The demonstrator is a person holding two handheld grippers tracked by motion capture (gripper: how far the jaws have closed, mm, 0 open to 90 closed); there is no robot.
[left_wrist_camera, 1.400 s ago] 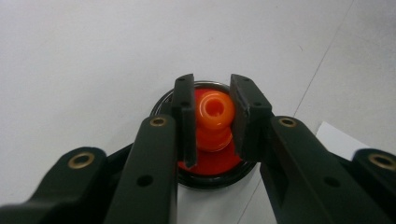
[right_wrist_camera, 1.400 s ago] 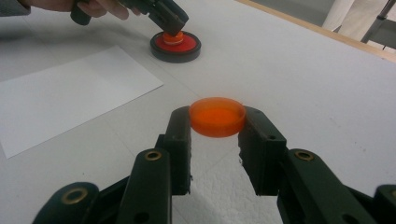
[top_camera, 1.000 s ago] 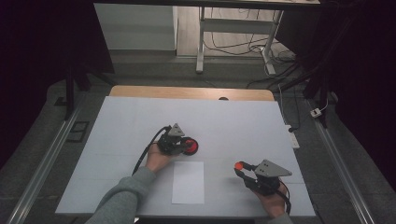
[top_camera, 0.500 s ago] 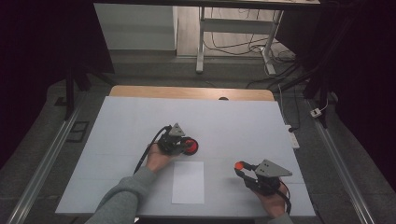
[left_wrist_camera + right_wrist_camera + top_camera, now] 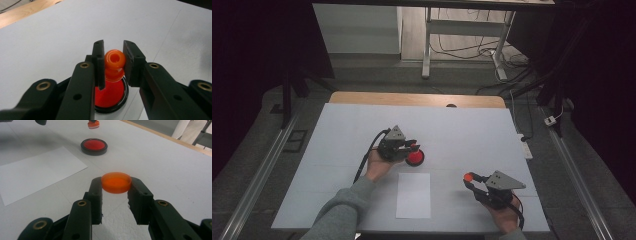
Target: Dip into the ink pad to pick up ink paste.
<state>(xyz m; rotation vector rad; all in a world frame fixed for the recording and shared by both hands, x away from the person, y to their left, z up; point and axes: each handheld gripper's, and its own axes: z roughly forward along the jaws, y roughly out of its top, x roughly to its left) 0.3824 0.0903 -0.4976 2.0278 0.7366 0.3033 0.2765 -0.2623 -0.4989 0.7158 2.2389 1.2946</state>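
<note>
My left gripper (image 5: 113, 61) is shut on an orange stamp (image 5: 114, 60), with the pads clamped on its round knob. The stamp hangs just above a red ink pad (image 5: 110, 96) in a round black case. In the high view the left gripper (image 5: 412, 146) is at mid-table over the ink pad (image 5: 415, 158). My right gripper (image 5: 116, 186) is shut on a shallow orange lid (image 5: 116, 182) and holds it level, a little above the table. In the high view it sits at the front right (image 5: 469, 179).
A white sheet of paper (image 5: 413, 195) lies near the front edge between the two hands, just in front of the ink pad. The pale table top (image 5: 472, 130) ends in a wooden strip at the far side. Table legs and cables stand on the floor beyond.
The left gripper with the stamp has edged a little upward in the high view, staying over the ink pad. The right gripper and lid have kept still.
</note>
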